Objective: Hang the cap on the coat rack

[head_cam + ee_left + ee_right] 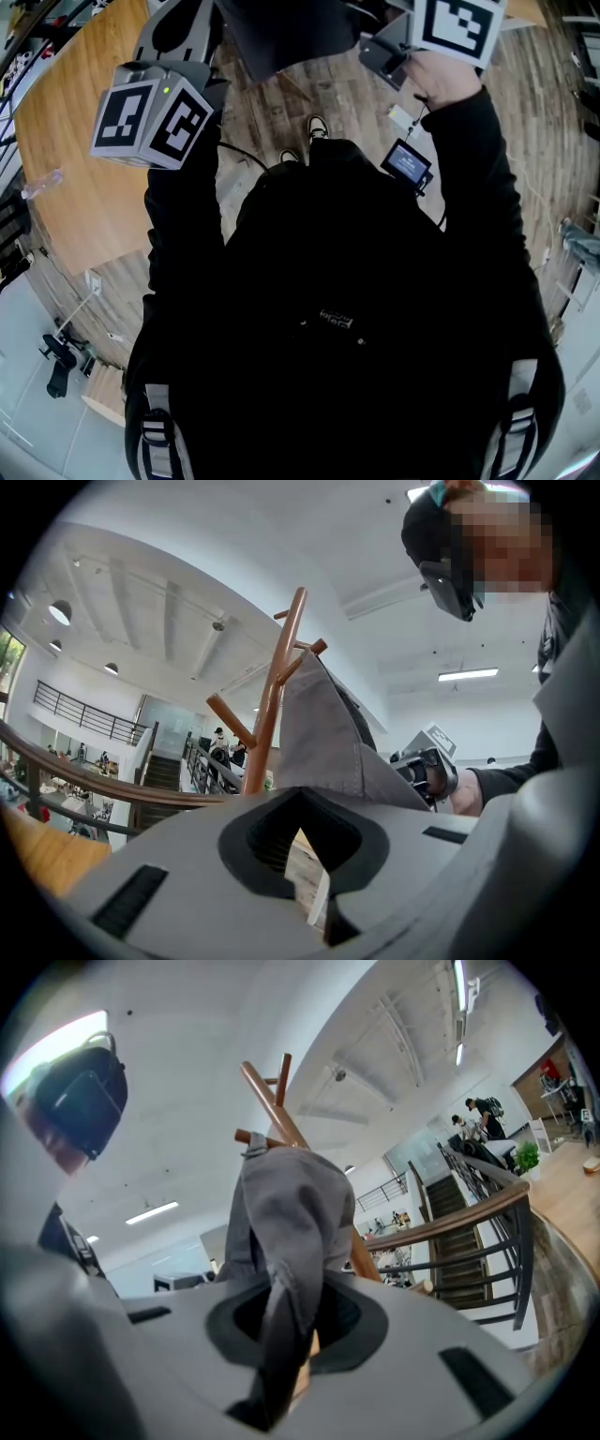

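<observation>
- Holds the cap high against the rack, at 12 o'clock in the head view, spread between both tools.
- Clamps it with the right gripper: jaws closed on a hanging fold of cloth that runs down through them toward 6 o'clock.
- Meets it with the left gripper too: jaws drawn together, the cap's lower edge at their tips and seemingly nipped there. Shows only floor through the hollow behind the tips.
- Rests the crown on an upper peg, at 11 o'clock in the right gripper view. Looks draped over it, though cannot tell whether fully seated.
- Judged light and limp: thin grey woven cloth with stitched seams, creasing and sagging under its own weight. Not fragile, and unlikely to slip in a firm pinch.
- Probably stiffer at the brim and rim band, so better taken there for control. Likely to swing and fold if taken by loose crown cloth.
- Needs an open pocket to drop over a peg, hence two holds spreading the rim.
- Rack: smooth round wooden rods, warm brown, with short pegs angled upward off a slim trunk. Blunt ends, unlikely to snag.
- Grippers: matte grey plastic, dark ribbed pads, black-and-white marker cubes behind.
- Could slide off the smooth peg if released before the cloth hangs past the tip.
</observation>
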{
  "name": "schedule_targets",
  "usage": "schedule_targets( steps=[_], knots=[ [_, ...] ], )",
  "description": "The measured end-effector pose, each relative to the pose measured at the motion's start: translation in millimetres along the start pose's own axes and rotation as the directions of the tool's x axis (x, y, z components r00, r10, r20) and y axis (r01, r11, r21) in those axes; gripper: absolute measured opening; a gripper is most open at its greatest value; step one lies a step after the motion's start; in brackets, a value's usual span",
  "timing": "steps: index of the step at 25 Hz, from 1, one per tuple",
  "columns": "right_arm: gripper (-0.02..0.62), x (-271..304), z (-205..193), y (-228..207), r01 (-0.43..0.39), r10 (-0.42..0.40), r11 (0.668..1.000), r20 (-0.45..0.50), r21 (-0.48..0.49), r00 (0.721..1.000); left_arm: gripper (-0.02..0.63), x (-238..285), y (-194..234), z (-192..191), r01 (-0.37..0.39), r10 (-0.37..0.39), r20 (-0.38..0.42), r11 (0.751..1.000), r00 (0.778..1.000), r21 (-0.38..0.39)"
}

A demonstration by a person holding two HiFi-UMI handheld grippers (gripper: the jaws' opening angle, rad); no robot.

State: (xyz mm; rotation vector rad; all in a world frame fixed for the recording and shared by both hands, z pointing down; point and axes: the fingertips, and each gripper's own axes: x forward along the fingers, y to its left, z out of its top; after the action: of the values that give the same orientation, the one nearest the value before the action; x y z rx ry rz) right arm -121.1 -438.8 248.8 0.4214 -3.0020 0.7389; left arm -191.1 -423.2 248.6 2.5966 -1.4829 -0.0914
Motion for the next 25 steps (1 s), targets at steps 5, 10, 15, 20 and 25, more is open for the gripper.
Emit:
schedule_targets(
  steps=[5,10,15,20,25],
  knots=[
    [0.026,-2.6,-3.9,4.6,0.016,-0.016,1.0,0.011,-0.01,1.0,0.006,-10.4,-3.9,-2.6,-0.007,0.007,-0.007,1.0,1.0,0.006],
    [0.056,-4.9,-7.2,9.7,0.032,-0.031,0.999,0.023,-0.019,0.999,0.006,-18.0,-5.1,-12.0,-0.012,0.013,-0.026,1.0,1.0,0.015],
    [0.133,-8.6,-13.0,12.5,0.045,-0.044,0.998,0.036,-0.036,0.998,0.008,-23.7,-10.0,-31.3,-0.011,0.012,-0.061,1.0,0.998,0.022],
    [0.214,-14.6,-35.1,6.7,0.063,-0.062,0.996,0.014,-0.061,0.998,0.011,-27.2,-7.5,-50.3,-0.013,0.015,-0.093,1.0,0.996,0.023],
    [0.245,-22.2,-58.8,3.0,0.078,-0.08,0.995,-0.024,-0.067,0.997,0.017,-31.1,-5.4,-70.1,-0.018,0.019,-0.128,1.0,0.992,0.007]
  ],
)
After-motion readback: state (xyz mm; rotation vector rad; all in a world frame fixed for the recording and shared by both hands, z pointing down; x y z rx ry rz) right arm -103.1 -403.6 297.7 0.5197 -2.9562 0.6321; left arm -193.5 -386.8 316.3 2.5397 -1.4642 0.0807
